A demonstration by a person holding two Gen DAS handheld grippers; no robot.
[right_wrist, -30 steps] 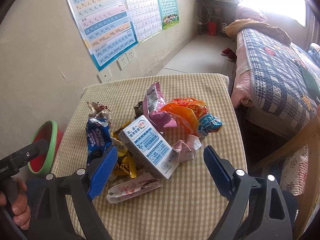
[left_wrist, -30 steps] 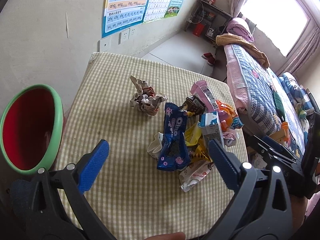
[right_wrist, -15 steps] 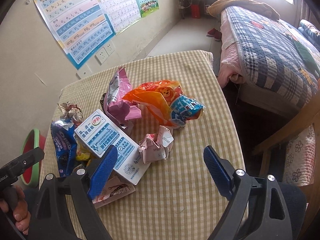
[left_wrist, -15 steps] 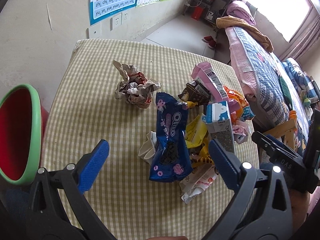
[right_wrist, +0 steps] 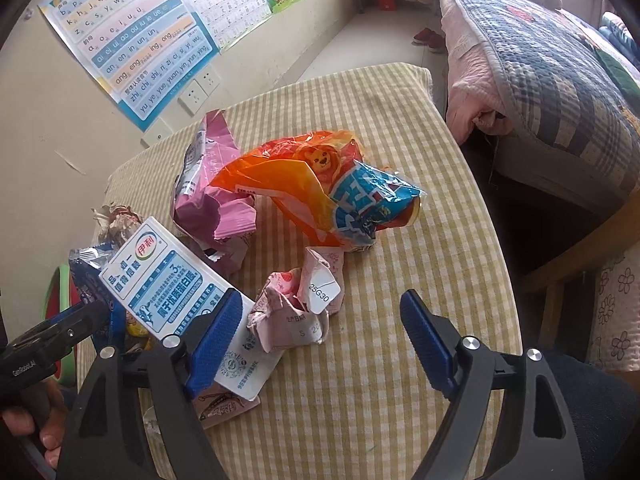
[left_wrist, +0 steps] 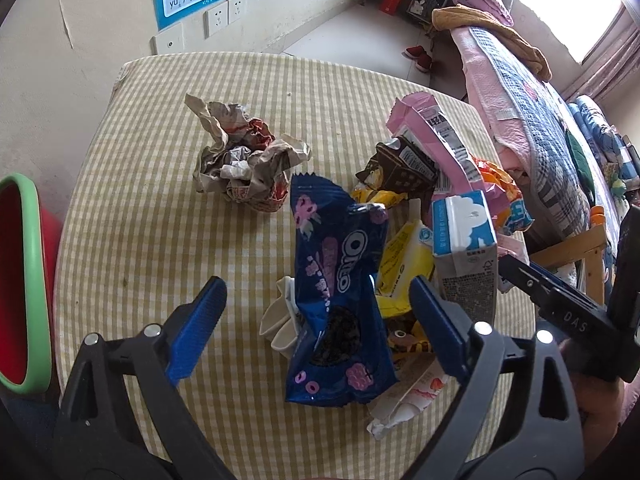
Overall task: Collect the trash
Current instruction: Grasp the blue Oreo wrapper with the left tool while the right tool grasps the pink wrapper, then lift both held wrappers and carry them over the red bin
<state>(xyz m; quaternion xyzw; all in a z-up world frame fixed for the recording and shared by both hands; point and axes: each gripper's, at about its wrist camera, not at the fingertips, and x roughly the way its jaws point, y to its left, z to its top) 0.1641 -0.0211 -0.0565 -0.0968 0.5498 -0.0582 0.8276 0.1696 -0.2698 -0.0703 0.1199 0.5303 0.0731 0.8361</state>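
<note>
Fingers (left_wrist: pixel 196 332) on my left gripper (left_wrist: pixel 316 330) gape wide, hovering low astride the crinkly blue cookie wrapper (left_wrist: pixel 340 292) on the checked counter (left_wrist: pixel 160 208); red bin (left_wrist: pixel 20 280) sits far left. Best pinch at the wrapper's puffed middle, since the foil is slippery. Right gripper (right_wrist: pixel 320 340), equally wide and empty, frames the crumpled pink carton (right_wrist: pixel 298 312): creased, stiff card, so I'd close slowly.
</note>
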